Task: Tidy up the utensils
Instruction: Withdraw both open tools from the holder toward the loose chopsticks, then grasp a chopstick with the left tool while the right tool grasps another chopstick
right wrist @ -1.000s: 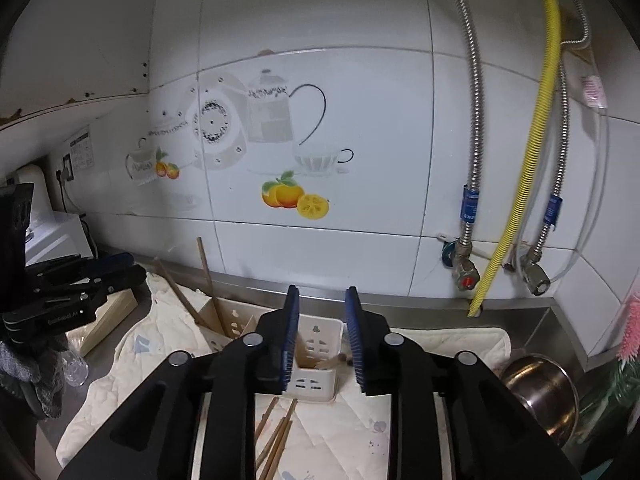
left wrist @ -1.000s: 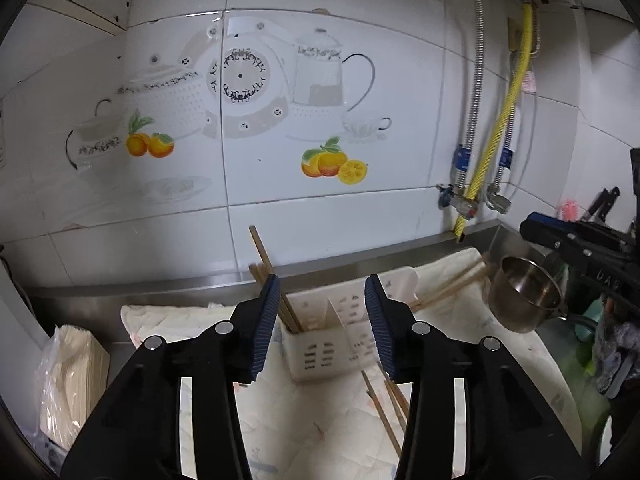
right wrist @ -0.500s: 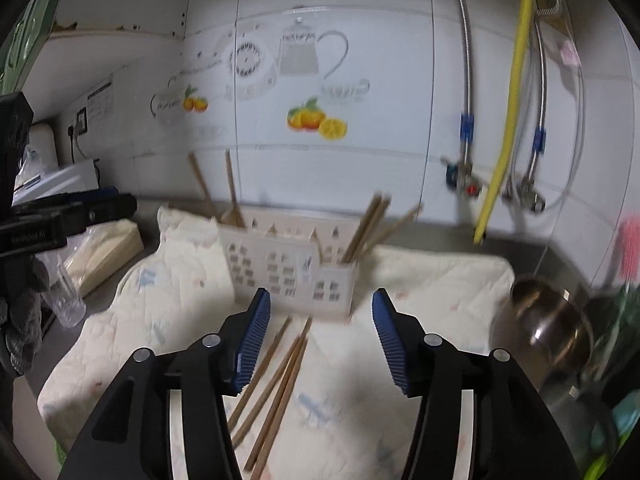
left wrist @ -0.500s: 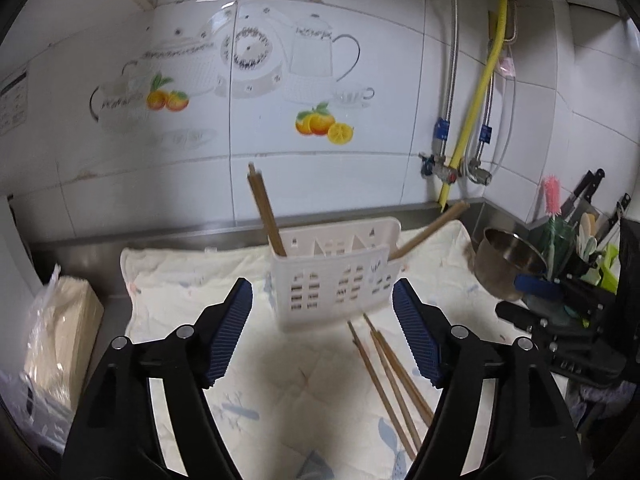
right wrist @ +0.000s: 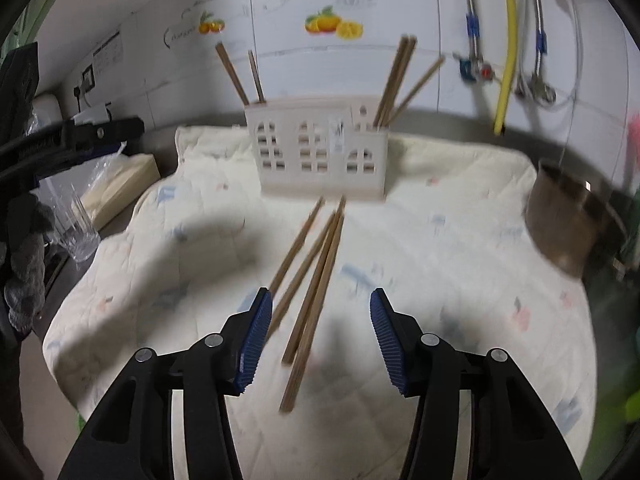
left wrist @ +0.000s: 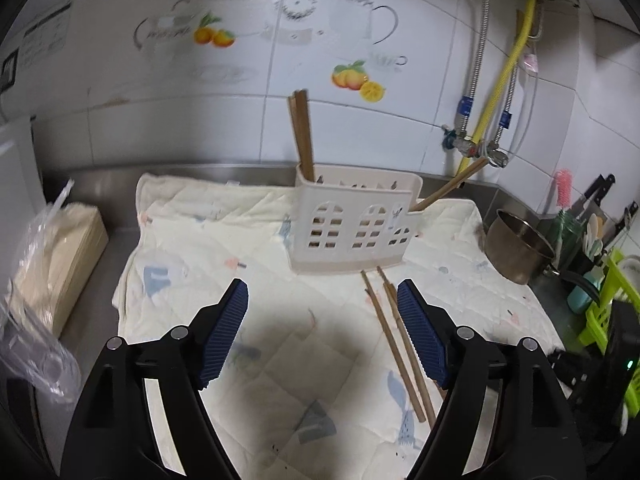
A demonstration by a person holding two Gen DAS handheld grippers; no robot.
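Observation:
A cream plastic utensil holder [left wrist: 352, 224] [right wrist: 320, 152] stands upright on a pale quilted cloth [left wrist: 280, 340] [right wrist: 440, 280]. Wooden chopsticks stand in its left end [left wrist: 302, 136] [right wrist: 240, 76] and lean out of its right end [left wrist: 452, 188] [right wrist: 400, 76]. Several loose chopsticks [left wrist: 400, 340] [right wrist: 312, 280] lie on the cloth in front of it. My left gripper [left wrist: 322, 328] is open and empty, above the cloth, with the loose chopsticks by its right finger. My right gripper [right wrist: 320, 336] is open and empty, just above the near ends of the loose chopsticks.
A steel pot [left wrist: 520, 248] [right wrist: 568, 224] sits at the cloth's right edge. A green rack [left wrist: 608, 300], knives and a brush stand further right. A bagged stack of paper [left wrist: 52, 260] and a glass [right wrist: 78, 232] are at the left. Tiled wall and pipes [left wrist: 492, 92] are behind.
Both grippers have pulled back from the holder and dropped lower toward the cloth, and both have opened wider. The loose chopsticks now lie closer to the right gripper's fingers.

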